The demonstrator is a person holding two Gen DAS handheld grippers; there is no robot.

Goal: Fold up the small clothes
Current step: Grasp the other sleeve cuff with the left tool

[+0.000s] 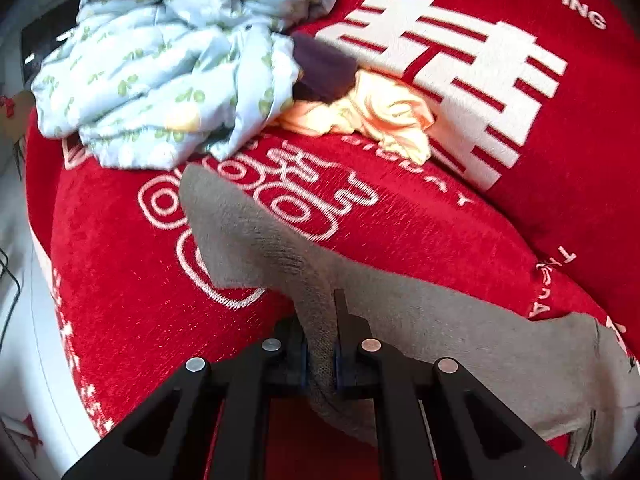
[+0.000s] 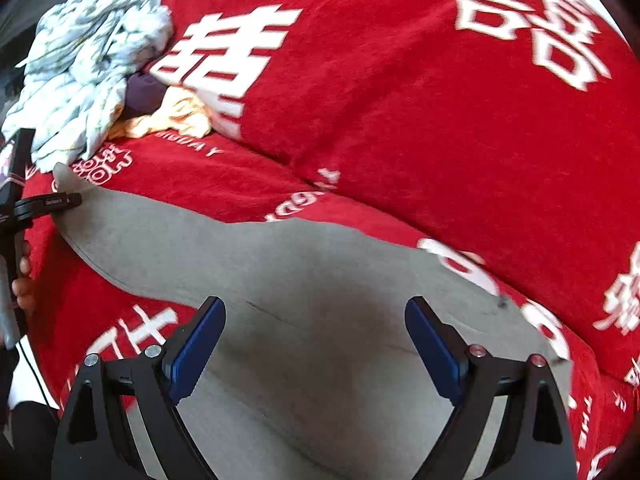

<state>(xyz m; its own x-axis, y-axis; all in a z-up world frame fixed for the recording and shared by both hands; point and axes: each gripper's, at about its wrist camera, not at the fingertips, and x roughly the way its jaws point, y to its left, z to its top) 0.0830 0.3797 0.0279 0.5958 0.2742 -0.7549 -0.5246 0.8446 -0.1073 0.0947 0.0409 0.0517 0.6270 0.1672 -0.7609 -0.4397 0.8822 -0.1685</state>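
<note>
Grey cloth [image 2: 280, 280] lies spread over the red blanket [image 2: 440, 120], near a pale blue garment [image 1: 160, 60]. The left hand-held gripper [image 1: 322, 360] is clamped on a bunched fold of it; the right hand-held gripper [image 2: 316, 344] hangs above with jaws wide apart, holding nothing.

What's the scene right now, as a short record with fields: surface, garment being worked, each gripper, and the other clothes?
surface: red blanket with white lettering
garment in work: grey garment spread across the blanket
left gripper: shut on a bunched fold of the grey garment
right gripper: open, pads apart above the grey garment, nothing between them
other clothes: light blue patterned garment, crumpled at the far left; dark purple item and pale orange garment beside it
fold state: not yet folded
</note>
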